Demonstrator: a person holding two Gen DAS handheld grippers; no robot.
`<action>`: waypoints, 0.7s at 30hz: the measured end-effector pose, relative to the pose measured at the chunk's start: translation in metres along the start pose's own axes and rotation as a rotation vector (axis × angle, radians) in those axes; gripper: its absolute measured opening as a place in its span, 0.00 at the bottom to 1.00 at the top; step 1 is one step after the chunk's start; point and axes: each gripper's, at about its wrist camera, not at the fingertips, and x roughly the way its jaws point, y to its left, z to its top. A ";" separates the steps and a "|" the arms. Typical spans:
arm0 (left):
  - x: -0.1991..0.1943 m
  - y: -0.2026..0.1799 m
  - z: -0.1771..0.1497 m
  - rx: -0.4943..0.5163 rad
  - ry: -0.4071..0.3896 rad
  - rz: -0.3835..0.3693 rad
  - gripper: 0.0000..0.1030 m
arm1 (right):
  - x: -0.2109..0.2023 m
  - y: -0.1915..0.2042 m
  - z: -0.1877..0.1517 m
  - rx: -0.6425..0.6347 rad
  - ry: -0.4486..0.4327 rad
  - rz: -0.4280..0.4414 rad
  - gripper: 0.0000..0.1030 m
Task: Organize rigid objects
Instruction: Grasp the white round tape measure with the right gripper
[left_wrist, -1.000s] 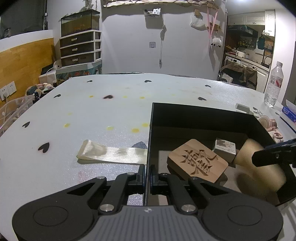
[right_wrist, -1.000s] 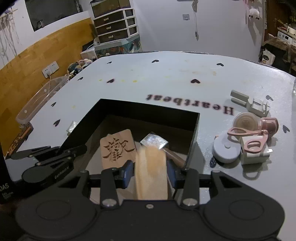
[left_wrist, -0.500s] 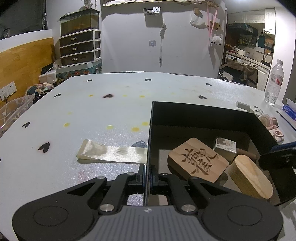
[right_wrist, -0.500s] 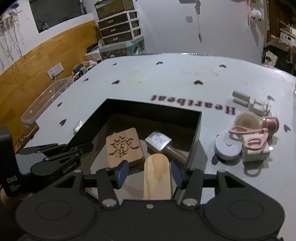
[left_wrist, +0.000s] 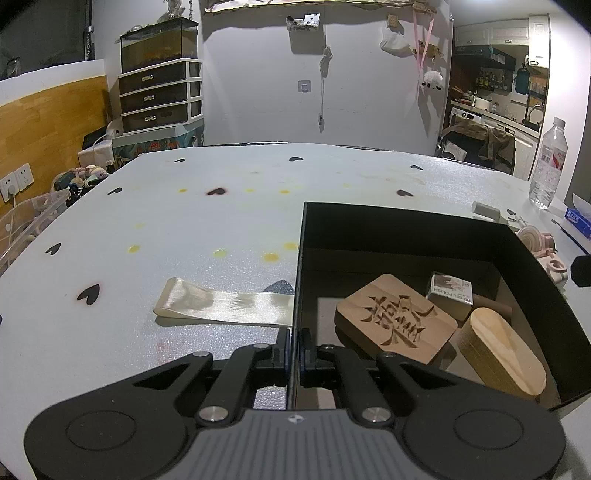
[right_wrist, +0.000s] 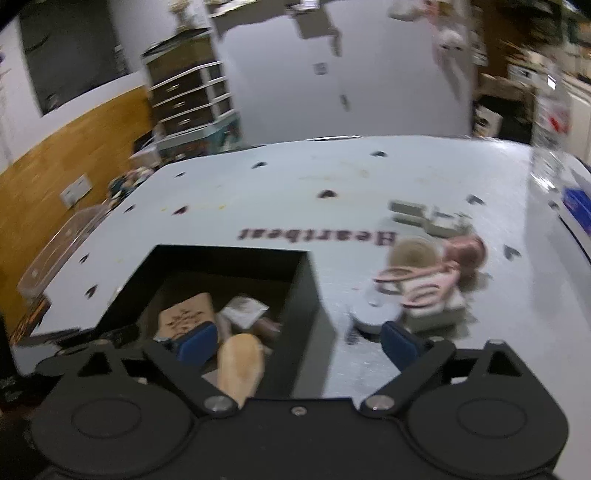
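Observation:
A black box (left_wrist: 406, 225) stands on the white table. In it lie a carved wooden block (left_wrist: 395, 317), a small white carton (left_wrist: 448, 291) and an oval wooden piece (left_wrist: 504, 356). My left gripper (left_wrist: 293, 349) is shut on the box's left wall. My right gripper (right_wrist: 295, 339) is open and empty, above the box's right wall (right_wrist: 301, 295); the oval piece (right_wrist: 240, 365) lies below its left finger. A pile of pink and white small items (right_wrist: 424, 284) lies right of the box.
A cream ribbon strip (left_wrist: 225, 308) lies left of the box. A water bottle (left_wrist: 548, 162) and a blue packet (left_wrist: 578, 218) stand at the far right. A clear plastic bin (left_wrist: 22, 221) sits off the table's left edge.
My right gripper let go of the oval wooden piece in the box, opened wide, and moved up and to the right. The left gripper has not moved.

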 end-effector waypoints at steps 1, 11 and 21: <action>0.000 0.000 0.000 0.000 0.000 0.000 0.05 | 0.001 -0.005 -0.002 0.018 -0.001 -0.011 0.95; 0.000 0.000 0.000 0.002 0.000 0.000 0.05 | 0.031 -0.058 -0.019 0.238 0.035 0.070 0.92; 0.000 0.000 0.000 0.001 0.002 -0.001 0.05 | 0.072 -0.092 -0.008 0.458 -0.017 0.156 0.92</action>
